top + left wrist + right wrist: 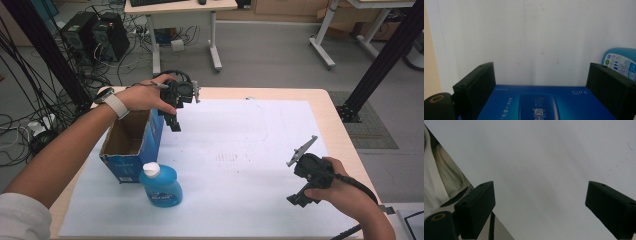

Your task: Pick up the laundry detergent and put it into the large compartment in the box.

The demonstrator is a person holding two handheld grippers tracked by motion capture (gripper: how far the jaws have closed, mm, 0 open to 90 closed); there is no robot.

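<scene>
You've got your left gripper [173, 117] poised over the open blue box's [131, 145] far wall, jaws spread wide and empty, apparently lining up a grab, while your right gripper [299, 196] idles wide open over the white sheet [250, 165], the blue bottle [161, 185] standing just beside the box.

left hand-held gripper [173, 122] agape, right hand-held gripper [298, 199] agape

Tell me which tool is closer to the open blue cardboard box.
Left. The left tool hovers beside the open blue cardboard box, by its far right edge; the right tool is across the white sheet, near the table's right side.
</scene>
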